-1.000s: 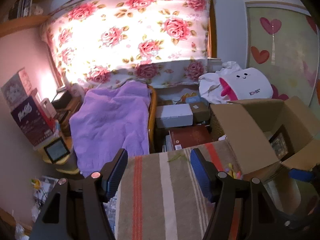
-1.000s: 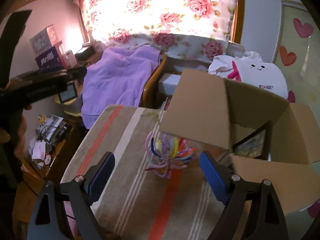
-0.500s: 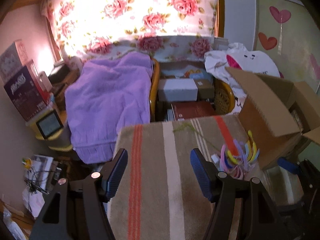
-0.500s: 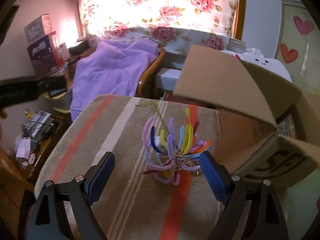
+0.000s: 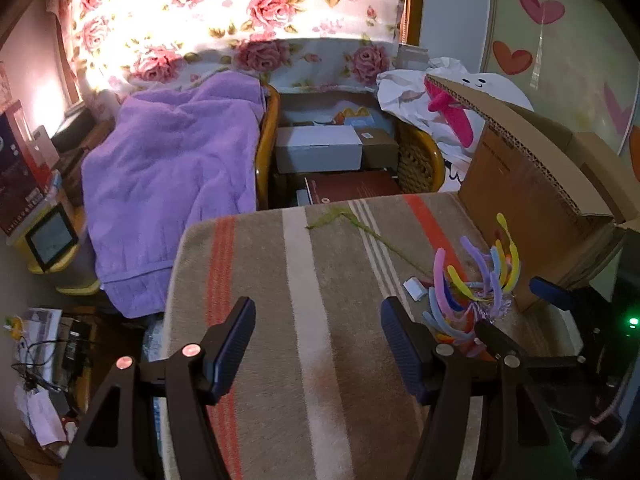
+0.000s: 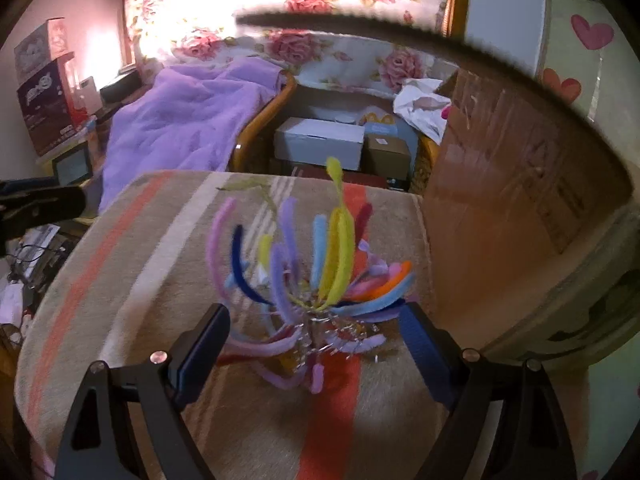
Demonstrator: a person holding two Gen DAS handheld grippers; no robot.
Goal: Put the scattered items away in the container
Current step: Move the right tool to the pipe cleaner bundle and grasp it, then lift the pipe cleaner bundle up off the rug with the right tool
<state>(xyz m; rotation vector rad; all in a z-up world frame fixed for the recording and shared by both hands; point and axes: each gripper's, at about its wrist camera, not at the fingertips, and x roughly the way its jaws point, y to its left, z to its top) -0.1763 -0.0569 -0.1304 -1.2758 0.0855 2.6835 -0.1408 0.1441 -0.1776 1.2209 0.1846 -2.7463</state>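
Between the gaping right tongs (image 6: 314, 334), pipe cleaners (image 6: 312, 280) beside box (image 6: 520, 208).

Black hand-held gripper (image 6: 314, 344), blue pads (image 6: 206, 340)

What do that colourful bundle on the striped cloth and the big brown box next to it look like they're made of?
Colourful bundle: fuzzy, matte strands that hold their curves, probably pipe cleaners; thin shiny wire shows at the base, so likely a metal core.
Brown box: corrugated cardboard, matte; the fluted edge of its flap shows.
Striped cloth: looks like woven, slightly napped fabric.
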